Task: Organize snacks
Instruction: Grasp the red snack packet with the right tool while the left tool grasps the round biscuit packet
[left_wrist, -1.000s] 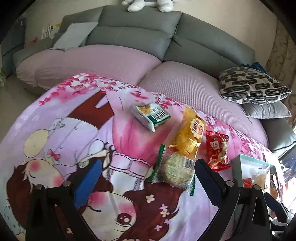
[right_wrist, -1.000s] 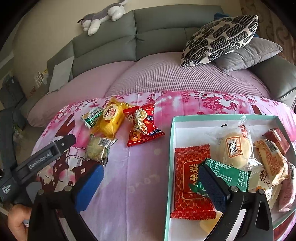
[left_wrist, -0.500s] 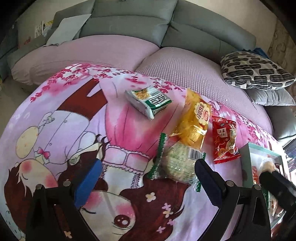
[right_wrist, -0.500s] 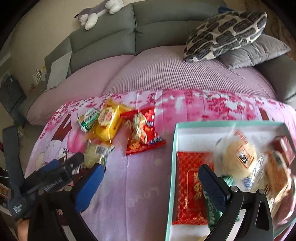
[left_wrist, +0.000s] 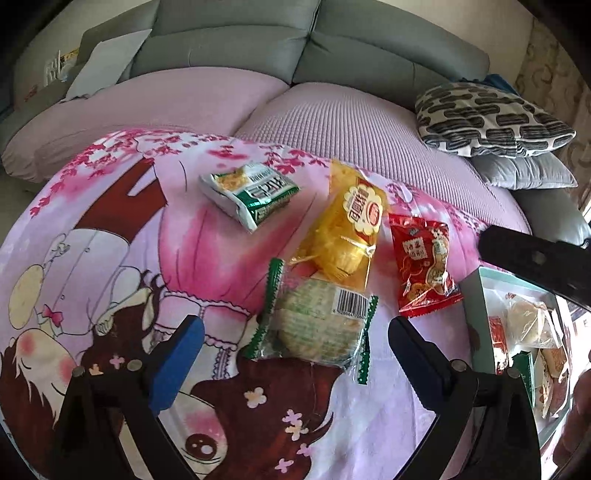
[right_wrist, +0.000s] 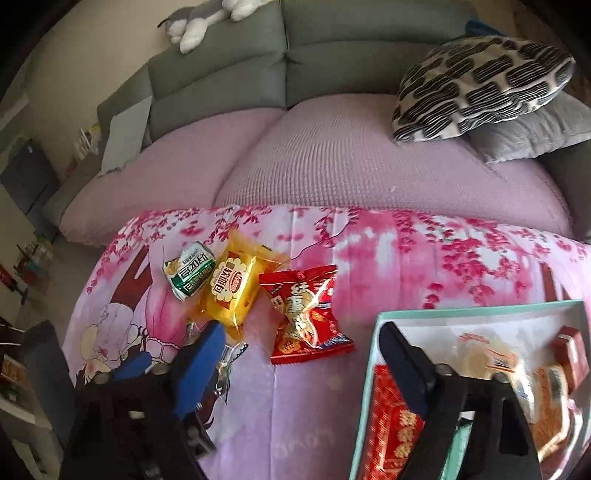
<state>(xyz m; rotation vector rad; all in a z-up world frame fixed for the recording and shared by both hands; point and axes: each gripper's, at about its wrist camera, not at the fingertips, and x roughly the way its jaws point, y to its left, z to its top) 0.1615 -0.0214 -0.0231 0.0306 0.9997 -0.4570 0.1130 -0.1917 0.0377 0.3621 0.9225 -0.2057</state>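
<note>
Four loose snacks lie on the cartoon-print pink cloth (left_wrist: 110, 295) over the worktop, w/ the teal box (right_wrist: 480, 312) at the right already part-filled, so prob. each pack is due to go in there. The round green-edged pastry pack (left_wrist: 314, 325) lies nearest the left gripper (left_wrist: 295, 354), just ahead of and between its blue pads, its yellow neighbour (left_wrist: 347, 232) overlapping its far edge. Beyond sit the green-white pack (left_wrist: 251, 195) and the red pack (left_wrist: 424, 269), the latter closest to the box.

Left gripper: low over the cloth, pointed fwd at the pastry pack, jaws wide and bracketing it, nothing held; contact w/ the wrapper is hard to tell.

Right gripper (right_wrist: 303, 369): hovers above the box's near-left corner, jaws wide, empty, one finger over the cloth, the other over the box.
</note>
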